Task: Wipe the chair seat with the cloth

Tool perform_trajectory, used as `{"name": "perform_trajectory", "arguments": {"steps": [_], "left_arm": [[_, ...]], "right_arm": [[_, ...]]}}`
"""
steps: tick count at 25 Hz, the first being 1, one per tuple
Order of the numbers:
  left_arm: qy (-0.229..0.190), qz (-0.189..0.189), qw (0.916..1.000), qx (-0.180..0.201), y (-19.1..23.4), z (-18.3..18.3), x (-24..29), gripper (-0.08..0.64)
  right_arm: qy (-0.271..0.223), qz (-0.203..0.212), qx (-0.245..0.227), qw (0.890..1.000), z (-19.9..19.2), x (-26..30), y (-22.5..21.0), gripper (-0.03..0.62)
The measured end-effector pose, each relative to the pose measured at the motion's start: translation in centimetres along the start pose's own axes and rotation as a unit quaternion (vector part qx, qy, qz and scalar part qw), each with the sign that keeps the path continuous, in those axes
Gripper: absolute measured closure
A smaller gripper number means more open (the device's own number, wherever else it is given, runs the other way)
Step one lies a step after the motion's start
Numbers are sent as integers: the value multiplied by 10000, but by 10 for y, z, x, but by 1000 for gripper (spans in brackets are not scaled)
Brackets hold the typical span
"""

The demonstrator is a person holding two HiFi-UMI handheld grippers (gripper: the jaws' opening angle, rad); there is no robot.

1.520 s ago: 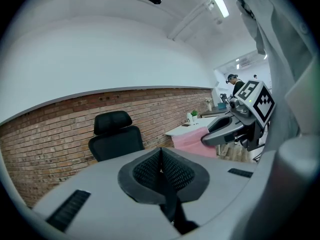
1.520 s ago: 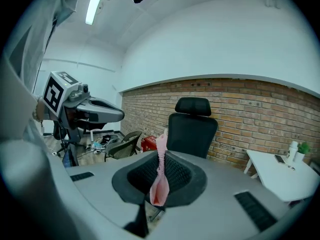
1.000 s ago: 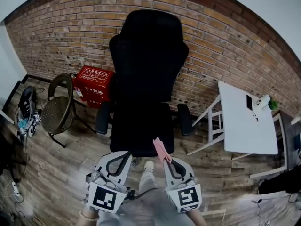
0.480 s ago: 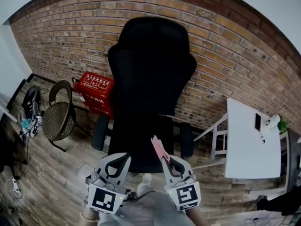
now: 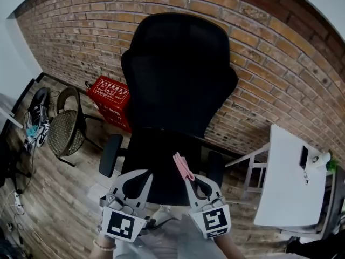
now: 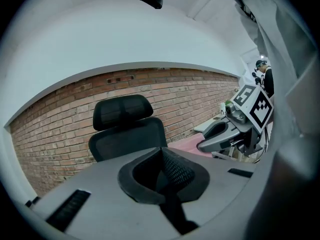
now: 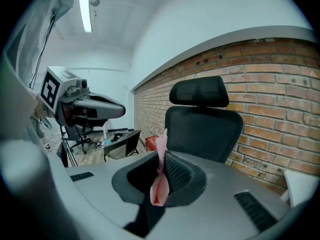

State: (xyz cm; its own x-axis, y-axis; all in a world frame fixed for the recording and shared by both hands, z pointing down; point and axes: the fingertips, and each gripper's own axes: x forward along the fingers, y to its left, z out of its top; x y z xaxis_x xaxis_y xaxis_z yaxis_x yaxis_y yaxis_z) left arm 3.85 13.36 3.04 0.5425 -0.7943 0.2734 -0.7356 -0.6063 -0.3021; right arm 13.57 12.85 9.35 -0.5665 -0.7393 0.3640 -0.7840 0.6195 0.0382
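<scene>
Pink fabric cloth (image 5: pixel 183 167) is pinched between the right gripper (image 7: pixel 162 166) jaws; the left gripper (image 6: pixel 161 159) jaws are pressed together, empty. The approach is judged in hand: the black office-chair seat (image 5: pixel 159 155), at twelve o'clock, must be reached by lowering.

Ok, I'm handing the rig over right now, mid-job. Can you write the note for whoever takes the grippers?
Left gripper: shut, empty, held beside the right one.
Right gripper: shut on the pink cloth, which sticks up out of the jaws.
The black office chair stands against the brick wall; its seat lies just beyond both grippers.
Done: cloth is in hand.
Left: the cloth looks held off the seat, so lower it and wipe across the whole seat.
</scene>
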Motion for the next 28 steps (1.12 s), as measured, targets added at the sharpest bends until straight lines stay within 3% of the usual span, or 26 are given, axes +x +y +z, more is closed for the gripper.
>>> {"name": "perform_trajectory", "arguments": {"steps": [12, 17, 28], "left_arm": [[336, 95, 9994, -41, 29, -46, 54, 541], [272, 278, 9992, -131, 54, -71, 78, 541], [560, -190, 9977, -335, 68, -155, 140, 541]], "right_arm": [[368, 279, -132, 9988, -43, 63, -30, 537], [715, -16, 42, 9974, -74, 94, -48, 537], [1039, -744, 757, 9889, -149, 166, -98, 537]]}}
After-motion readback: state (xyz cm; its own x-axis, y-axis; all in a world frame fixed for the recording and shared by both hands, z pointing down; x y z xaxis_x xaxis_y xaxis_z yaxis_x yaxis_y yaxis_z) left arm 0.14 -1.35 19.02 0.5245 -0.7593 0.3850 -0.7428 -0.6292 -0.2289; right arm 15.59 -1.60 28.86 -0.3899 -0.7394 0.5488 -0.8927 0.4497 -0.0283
